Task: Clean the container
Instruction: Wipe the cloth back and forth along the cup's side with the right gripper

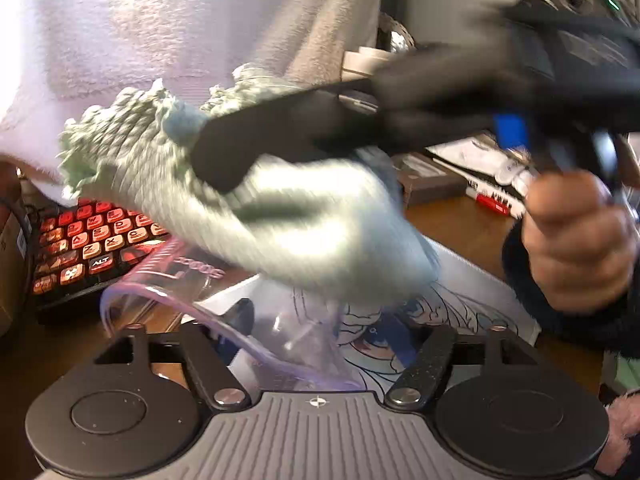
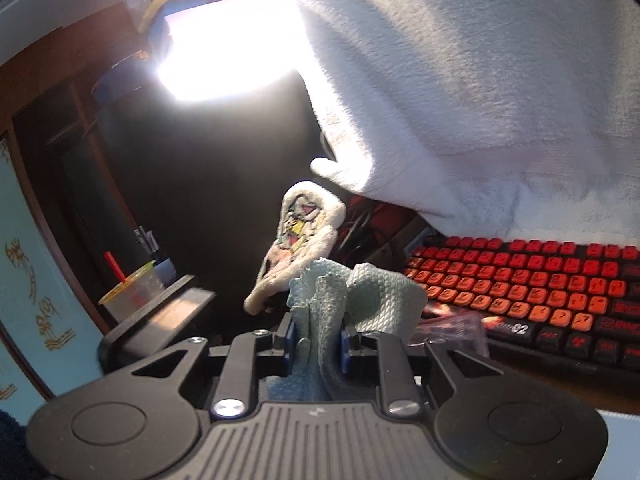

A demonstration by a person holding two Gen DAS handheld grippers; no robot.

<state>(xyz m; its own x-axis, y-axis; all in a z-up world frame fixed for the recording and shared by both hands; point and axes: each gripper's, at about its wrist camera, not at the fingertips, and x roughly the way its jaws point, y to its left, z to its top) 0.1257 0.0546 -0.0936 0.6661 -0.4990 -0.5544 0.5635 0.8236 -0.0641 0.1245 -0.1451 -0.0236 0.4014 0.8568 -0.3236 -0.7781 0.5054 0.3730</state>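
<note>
A clear plastic container (image 1: 256, 328) with a purple-tinted rim sits just ahead of my left gripper (image 1: 316, 344), whose jaws stand wide apart without pressing on it. From the right comes my right gripper (image 1: 224, 152), blurred and held by a hand (image 1: 576, 240), with a pale green cloth (image 1: 304, 228) bunched over the container's mouth. In the right wrist view the right gripper (image 2: 317, 346) is shut on the green cloth (image 2: 372, 292), which sticks up between the blue pads (image 2: 290, 344). A corner of the clear container (image 2: 456, 324) shows just to the right.
A red-keyed keyboard (image 1: 92, 248) (image 2: 540, 284) lies on the wooden desk beside a printed mouse mat (image 1: 472, 292). White fleece fabric (image 1: 160, 40) (image 2: 480, 80) hangs close overhead. Boxes and books (image 1: 440, 176) sit behind. A plastic cup with a red straw (image 2: 132, 292) stands at left.
</note>
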